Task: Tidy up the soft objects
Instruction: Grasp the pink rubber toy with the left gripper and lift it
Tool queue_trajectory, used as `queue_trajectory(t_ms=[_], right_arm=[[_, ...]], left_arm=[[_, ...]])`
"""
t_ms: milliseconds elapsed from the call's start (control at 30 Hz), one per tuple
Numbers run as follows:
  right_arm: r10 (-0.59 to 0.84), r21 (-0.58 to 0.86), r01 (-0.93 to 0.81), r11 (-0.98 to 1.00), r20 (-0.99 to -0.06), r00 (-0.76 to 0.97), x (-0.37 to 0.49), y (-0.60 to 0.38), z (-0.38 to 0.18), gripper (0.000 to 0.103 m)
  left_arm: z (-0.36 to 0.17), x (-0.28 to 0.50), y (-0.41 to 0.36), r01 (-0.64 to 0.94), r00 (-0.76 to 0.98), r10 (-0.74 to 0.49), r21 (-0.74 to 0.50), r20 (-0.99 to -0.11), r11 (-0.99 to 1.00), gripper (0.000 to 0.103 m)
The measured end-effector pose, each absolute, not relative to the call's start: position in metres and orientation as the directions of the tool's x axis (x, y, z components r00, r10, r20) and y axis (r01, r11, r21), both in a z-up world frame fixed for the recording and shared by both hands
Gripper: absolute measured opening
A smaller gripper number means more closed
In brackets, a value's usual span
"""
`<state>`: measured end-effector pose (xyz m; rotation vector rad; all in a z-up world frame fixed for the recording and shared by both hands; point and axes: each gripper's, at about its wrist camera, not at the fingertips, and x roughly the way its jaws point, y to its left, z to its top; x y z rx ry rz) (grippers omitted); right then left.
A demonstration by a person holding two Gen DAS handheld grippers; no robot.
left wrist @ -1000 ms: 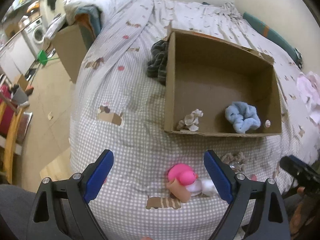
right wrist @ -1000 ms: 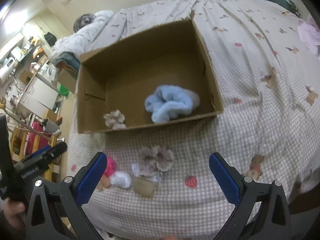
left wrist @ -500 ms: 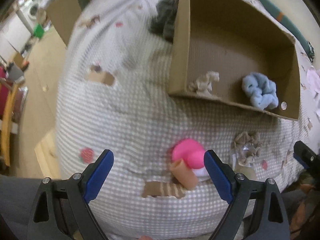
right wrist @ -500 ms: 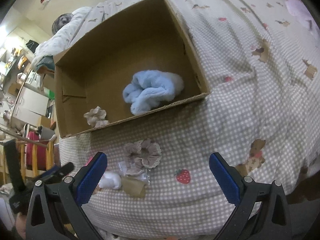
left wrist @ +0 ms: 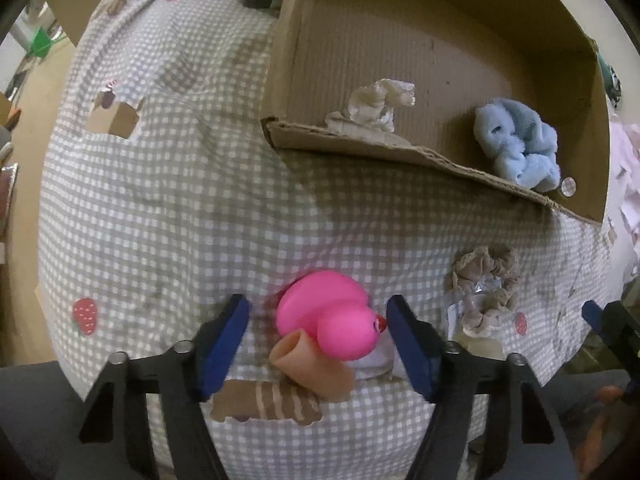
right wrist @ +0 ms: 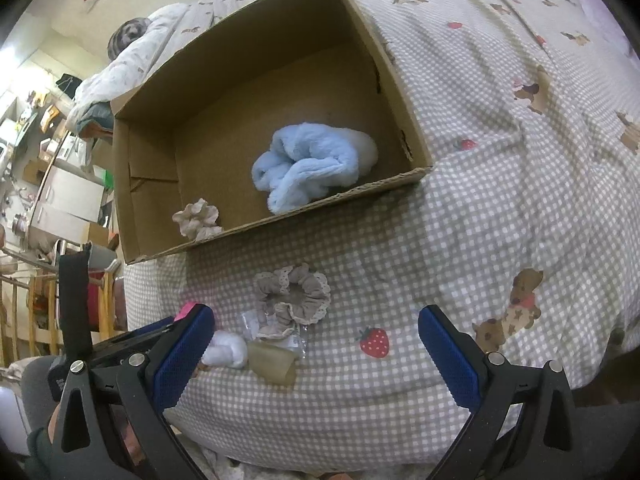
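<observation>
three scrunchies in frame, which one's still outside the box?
The taupe lace-trimmed scrunchie, lying on the checked bedspread in front of the cardboard box. The fluffy blue scrunchie and the small beige scrunchie already sit inside.

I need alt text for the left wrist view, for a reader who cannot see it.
The open left gripper brackets a pink rubber duck lying on a checked bedspread, not yet gripping it. Behind it, a cardboard box holds a blue fluffy scrunchie and a cream scrunchie; a beige scrunchie lies outside it.
</observation>
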<state>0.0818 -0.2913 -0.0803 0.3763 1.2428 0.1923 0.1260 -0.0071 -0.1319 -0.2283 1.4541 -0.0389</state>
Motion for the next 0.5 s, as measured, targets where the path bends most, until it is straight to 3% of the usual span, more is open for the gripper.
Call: queue_trajectory(t_ms=[67,333,500], right_arm=[[0.341,0.379,0.063,0.923,-0.885,0.316,0.081,-0.293,-0.080,0.103],[0.348,0.380,0.054,0.923,-0.889,0.297,0.080,-0.289,-0.085,0.103],[0.444,0.462,0.039,0.886,-0.871,0.212,0.080,-0.283,-0.100,0.103]], left_arm=[[-0.136,0.128,-0.010,-0.110,0.120,-0.183,-0.197,-0.976,0.974,0.049],[-0.105,0.118,-0.004,-0.091,0.238,-0.180,-0.207,-0.954,0.974,0.048],[-0.076,0.113,0.017,-0.146,0.344,-0.196,-0.258,-0.918,0.955,0.048]])
